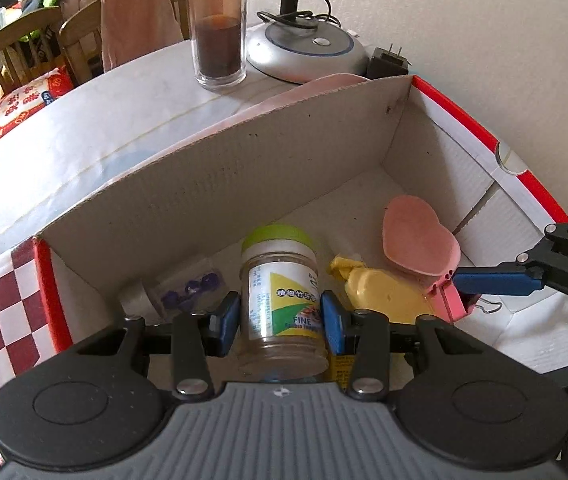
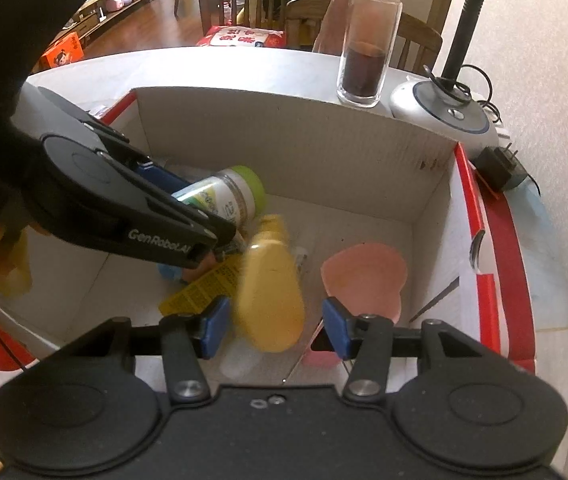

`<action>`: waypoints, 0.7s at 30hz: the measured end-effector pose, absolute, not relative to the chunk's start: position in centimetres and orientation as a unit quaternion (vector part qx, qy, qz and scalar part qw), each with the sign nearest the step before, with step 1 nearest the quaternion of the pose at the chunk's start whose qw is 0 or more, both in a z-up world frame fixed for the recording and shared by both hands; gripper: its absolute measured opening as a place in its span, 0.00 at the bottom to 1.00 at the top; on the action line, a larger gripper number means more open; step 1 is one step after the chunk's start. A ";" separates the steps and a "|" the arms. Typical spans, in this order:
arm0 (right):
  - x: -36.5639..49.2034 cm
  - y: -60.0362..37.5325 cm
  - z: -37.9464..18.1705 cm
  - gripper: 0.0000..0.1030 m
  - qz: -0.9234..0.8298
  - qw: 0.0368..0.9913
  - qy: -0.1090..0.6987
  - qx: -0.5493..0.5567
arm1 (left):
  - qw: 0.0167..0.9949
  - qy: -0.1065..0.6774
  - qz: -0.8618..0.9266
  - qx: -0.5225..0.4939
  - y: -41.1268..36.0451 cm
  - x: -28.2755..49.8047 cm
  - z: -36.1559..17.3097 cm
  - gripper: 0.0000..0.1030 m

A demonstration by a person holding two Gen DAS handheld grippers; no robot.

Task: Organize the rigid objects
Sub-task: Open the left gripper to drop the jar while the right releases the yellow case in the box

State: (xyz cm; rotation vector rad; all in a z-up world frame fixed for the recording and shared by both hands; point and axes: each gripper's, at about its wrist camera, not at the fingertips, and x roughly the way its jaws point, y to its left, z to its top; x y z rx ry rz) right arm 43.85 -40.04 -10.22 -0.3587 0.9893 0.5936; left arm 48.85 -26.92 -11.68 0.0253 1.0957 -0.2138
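Note:
My left gripper [image 1: 282, 320] is shut on a clear toothpick jar [image 1: 280, 280] with a green lid, its blue pads pressed on both sides. It holds the jar tilted above the floor of a cardboard box [image 1: 244, 184]. In the right wrist view the left gripper [image 2: 220, 240] comes in from the left with the jar [image 2: 228, 196]. My right gripper [image 2: 274, 328] stands open over a blurred yellow squeeze bottle [image 2: 272, 300], with gaps between pads and bottle. In the left wrist view the yellow bottle [image 1: 383, 292] lies on the box floor.
A pink heart-shaped box [image 1: 419, 240] and a clear container of purple pieces [image 1: 188, 290] lie in the box. A yellow packet [image 2: 200, 292] lies under the left gripper. Behind the box stand a tall glass bottle [image 1: 218, 40], a lamp base [image 1: 307, 48] and a plug adapter [image 2: 499, 168].

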 end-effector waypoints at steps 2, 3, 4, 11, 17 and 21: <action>43.9 -40.1 -10.1 0.50 0.278 0.824 0.463 -0.169 | 0.850 0.517 -0.102 0.009 -26.8 48.7 -11.4 0.45; 43.8 -40.1 -9.9 0.50 0.278 0.825 0.462 -0.169 | 0.851 0.515 -0.103 0.008 -26.7 48.6 -11.2 0.46; 43.8 -40.2 -9.8 0.50 0.278 0.825 0.462 -0.167 | 0.853 0.512 -0.103 0.007 -26.6 48.5 -11.0 0.48; 43.2 -40.5 -8.8 0.55 0.279 0.831 0.455 -0.157 | 0.861 0.495 -0.112 -0.009 -26.0 47.3 -9.4 0.51; 42.4 -40.3 -7.7 0.59 0.282 0.836 0.446 -0.151 | 0.870 0.478 -0.124 -0.013 -25.7 45.6 -8.0 0.54; 41.8 -40.0 -6.8 0.60 0.283 0.839 0.441 -0.146 | 0.879 0.458 -0.131 -0.020 -25.0 44.0 -6.7 0.61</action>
